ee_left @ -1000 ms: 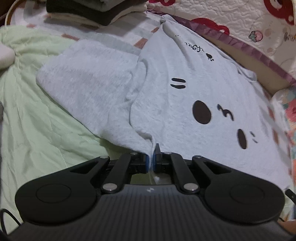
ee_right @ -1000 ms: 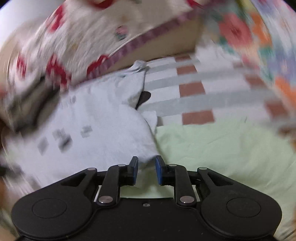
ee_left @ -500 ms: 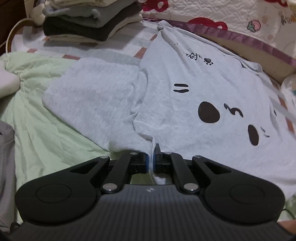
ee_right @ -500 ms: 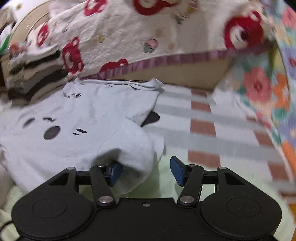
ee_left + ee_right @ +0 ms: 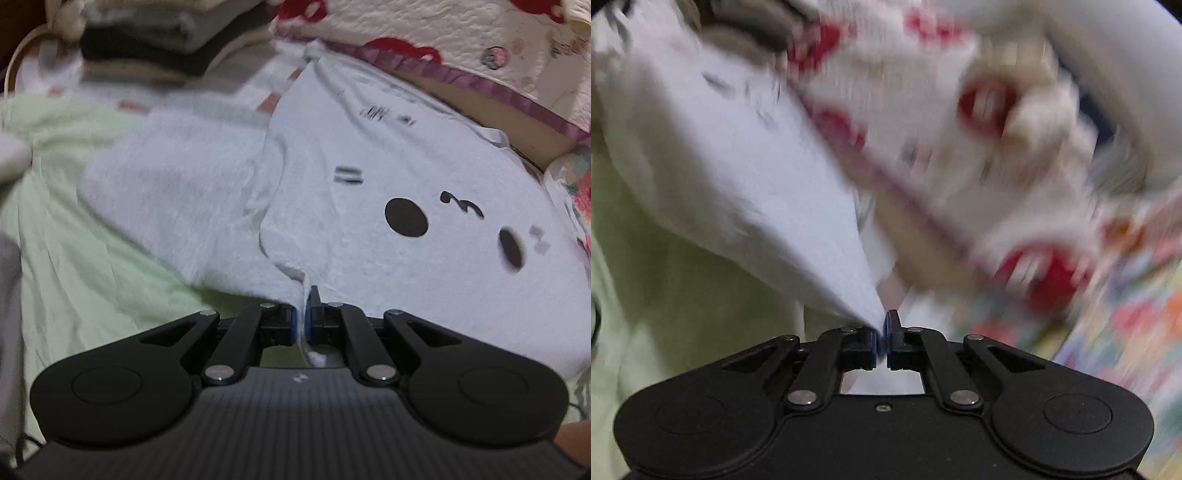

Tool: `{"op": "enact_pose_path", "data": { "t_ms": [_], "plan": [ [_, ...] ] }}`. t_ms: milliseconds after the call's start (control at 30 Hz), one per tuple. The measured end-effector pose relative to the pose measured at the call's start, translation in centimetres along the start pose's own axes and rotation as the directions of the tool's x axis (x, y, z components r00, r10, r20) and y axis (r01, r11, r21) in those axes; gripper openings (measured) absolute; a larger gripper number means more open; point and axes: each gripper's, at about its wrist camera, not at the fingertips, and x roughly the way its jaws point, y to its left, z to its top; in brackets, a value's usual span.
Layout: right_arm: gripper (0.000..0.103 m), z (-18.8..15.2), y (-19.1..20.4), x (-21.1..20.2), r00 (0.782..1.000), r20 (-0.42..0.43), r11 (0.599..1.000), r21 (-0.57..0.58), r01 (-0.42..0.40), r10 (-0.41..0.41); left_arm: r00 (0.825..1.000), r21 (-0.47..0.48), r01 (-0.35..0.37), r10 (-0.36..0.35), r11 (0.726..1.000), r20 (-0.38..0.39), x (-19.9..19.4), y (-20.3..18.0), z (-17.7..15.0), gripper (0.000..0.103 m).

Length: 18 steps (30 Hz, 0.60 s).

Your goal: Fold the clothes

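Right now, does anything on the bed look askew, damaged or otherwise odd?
Nothing looks damaged or spilled. The grey shirt lies face-up but skewed, with one sleeve splayed out over the green sheet. Both the left gripper and right gripper are pinching its edge, normal mid-fold. The right wrist view is heavily blurred.

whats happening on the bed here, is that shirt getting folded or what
A person is folding a light grey T-shirt with a cartoon face print, using a handheld gripper in each hand. The left gripper is shut on the shirt's near edge. The right gripper is shut on another corner, which looks pulled taut off the green sheet. One sleeve lies spread out flat. A stack of folded clothes sits at the far end.
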Motion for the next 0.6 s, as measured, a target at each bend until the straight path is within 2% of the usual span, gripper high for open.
{"op": "enact_pose_path", "data": {
  "t_ms": [67,100,133,167,200,233,267,333,400,467,500,567,600],
  "plan": [
    [0.001,-1.6,-1.3,2.0,0.988,-0.149,0.989,0.143,-0.024,0.045,1.0,-0.024,0.009,-0.009,1.0,-0.012,0.3,0.5,-0.1,0.004],
    [0.002,-2.1,-2.9,2.2,0.982,-0.175,0.964,0.263,-0.023,0.071,1.0,-0.036,0.016,-0.017,0.999,-0.017,0.4,0.6,-0.1,0.004],
    [0.004,-2.7,-4.6,2.4,0.977,-0.191,0.922,0.386,-0.018,0.099,1.0,-0.035,0.018,-0.019,0.999,-0.018,0.4,0.6,-0.1,0.004],
    [0.01,-3.3,-6.6,2.4,0.97,-0.186,0.843,0.537,-0.034,0.158,1.0,-0.032,0.019,-0.02,0.999,-0.018,0.4,0.5,-0.1,0.004],
    [0.022,-4.2,-8.2,2.6,0.956,-0.151,0.727,0.681,-0.085,0.252,1.0,-0.029,0.02,-0.021,0.999,-0.019,0.5,0.4,-0.1,0.004],
    [0.034,-5.2,-9.7,2.8,0.935,-0.096,0.582,0.803,-0.131,0.342,1.0,-0.026,0.022,-0.022,0.999,-0.019,0.5,0.3,-0.1,0.004],
    [0.04,-6.1,-11.2,3.0,0.908,-0.026,0.414,0.895,-0.166,0.419,1.0,-0.025,0.023,-0.023,0.999,-0.02,0.6,0.2,-0.1,0.004],
    [0.043,-7.6,-11.9,3.3,0.86,0.122,0.153,0.962,-0.225,0.495,0.999,-0.027,0.023,-0.024,0.999,-0.021,0.6,0.2,-0.1,0.004],
    [0.051,-8.6,-10.7,3.7,0.828,0.177,-0.002,0.978,-0.209,0.532,0.999,-0.031,0.024,-0.025,0.999,-0.023,0.7,0.3,0.0,0.004],
    [0.052,-9.6,-9.3,4.2,0.795,0.231,-0.148,0.973,-0.178,0.561,0.999,-0.034,0.024,-0.024,0.999,-0.026,0.7,0.4,0.1,0.004],
    [0.052,-10.2,-8.4,4.7,0.786,0.252,-0.217,0.964,-0.153,0.564,0.999,-0.035,0.023,-0.024,0.999,-0.027,0.7,0.5,0.1,0.004],
    [0.053,-11.1,-6.8,5.2,0.798,0.26,-0.313,0.945,-0.095,0.543,0.999,-0.035,0.022,-0.023,0.999,-0.029,0.8,0.4,0.1,0.004],
    [0.056,-11.5,-6.0,5.5,0.805,0.262,-0.359,0.931,-0.066,0.532,0.999,-0.036,0.021,-0.022,0.999,-0.03,0.9,0.4,0.0,0.004]
  ]
}}
